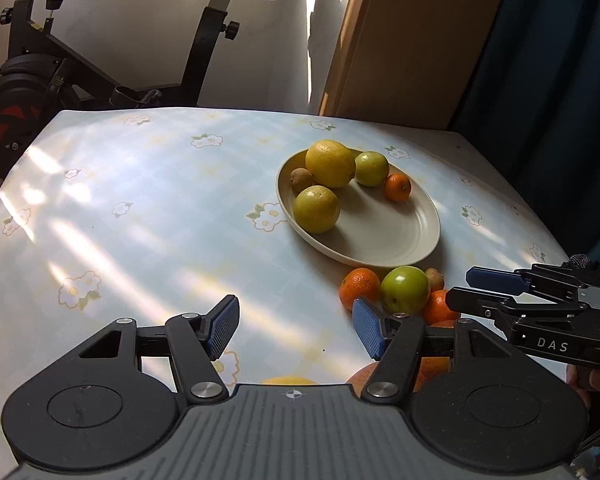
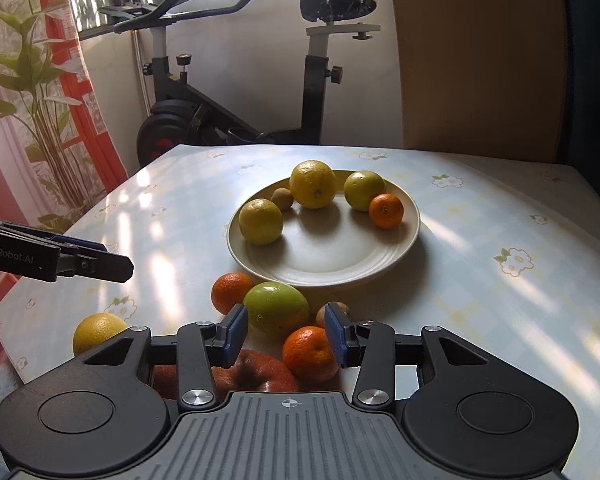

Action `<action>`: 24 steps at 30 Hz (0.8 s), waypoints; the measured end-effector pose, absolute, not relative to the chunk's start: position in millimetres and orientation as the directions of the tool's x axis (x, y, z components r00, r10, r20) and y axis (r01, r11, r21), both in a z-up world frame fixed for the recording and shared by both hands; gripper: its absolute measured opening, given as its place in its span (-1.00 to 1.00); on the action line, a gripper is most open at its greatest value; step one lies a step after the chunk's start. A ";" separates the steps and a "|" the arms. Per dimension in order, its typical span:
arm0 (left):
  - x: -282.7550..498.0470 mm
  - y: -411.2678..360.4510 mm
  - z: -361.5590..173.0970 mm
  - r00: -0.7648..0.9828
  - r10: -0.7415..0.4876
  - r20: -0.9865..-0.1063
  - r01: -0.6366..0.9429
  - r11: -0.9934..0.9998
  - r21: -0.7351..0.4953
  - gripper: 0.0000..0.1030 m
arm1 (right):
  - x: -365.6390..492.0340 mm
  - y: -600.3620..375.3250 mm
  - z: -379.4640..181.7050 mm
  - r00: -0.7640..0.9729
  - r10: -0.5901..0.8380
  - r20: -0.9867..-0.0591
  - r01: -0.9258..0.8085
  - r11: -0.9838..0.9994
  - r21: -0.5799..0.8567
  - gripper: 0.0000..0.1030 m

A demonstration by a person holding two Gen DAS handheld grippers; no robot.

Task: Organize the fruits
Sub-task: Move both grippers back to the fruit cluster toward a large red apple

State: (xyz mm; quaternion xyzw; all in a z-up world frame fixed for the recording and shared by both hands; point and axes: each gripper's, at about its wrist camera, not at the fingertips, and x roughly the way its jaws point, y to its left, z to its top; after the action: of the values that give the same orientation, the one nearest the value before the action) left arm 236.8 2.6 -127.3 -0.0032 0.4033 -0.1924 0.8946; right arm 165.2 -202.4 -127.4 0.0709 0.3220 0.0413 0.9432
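Note:
A cream plate (image 2: 340, 264) (image 1: 384, 240) holds two yellow citrus, a green apple (image 2: 365, 190), a small tangerine (image 2: 386, 211) and a kiwi (image 2: 282, 198). In front of it on the table lie a green apple (image 2: 278, 310) (image 1: 405, 289), two tangerines (image 2: 232, 292) (image 2: 310, 354), a kiwi, a red apple (image 2: 256, 372) and a lemon (image 2: 98, 330). My right gripper (image 2: 286, 334) is open above the near tangerine and green apple, holding nothing. My left gripper (image 1: 296, 330) is open and empty over bare tablecloth left of the loose fruit.
The table has a pale blue flowered cloth (image 1: 140, 208). An exercise bike (image 2: 236, 92) stands behind the table's far edge, a plant (image 2: 40, 120) and red curtain at left, a wooden panel (image 1: 412, 40) at back right.

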 end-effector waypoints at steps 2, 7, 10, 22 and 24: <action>236.1 0.1 -126.8 0.601 -0.348 -0.720 0.348 0.924 -0.157 0.27 | 157.5 -203.6 -127.0 0.793 0.119 -0.598 -0.030 0.987 0.158 -0.19; 233.1 -6.6 -127.3 0.592 -0.354 -0.724 0.364 0.919 -0.152 0.27 | 141.2 -203.2 -130.0 0.793 0.121 -0.598 -0.035 0.987 0.155 -0.19; 229.5 -10.9 -126.4 0.588 -0.359 -0.725 0.376 0.915 -0.149 0.27 | 132.4 -201.3 -130.1 0.796 0.125 -0.592 -0.045 0.988 0.149 -0.19; 219.6 -30.7 -126.6 0.566 -0.369 -0.738 0.408 0.902 -0.138 0.27 | 113.3 -194.7 -137.6 0.779 0.154 -0.608 -0.097 0.987 0.126 -0.17; 218.6 -35.7 -127.6 0.560 -0.369 -0.742 0.414 0.900 -0.135 0.27 | 114.0 -195.0 -140.3 0.774 0.160 -0.613 -0.099 0.986 0.131 -0.17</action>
State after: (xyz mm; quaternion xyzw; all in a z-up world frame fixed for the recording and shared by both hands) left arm 218.6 -35.7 -127.6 0.0274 0.4134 -0.2219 0.8827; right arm 114.0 -195.0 -140.3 0.0458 0.3290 0.0689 0.9407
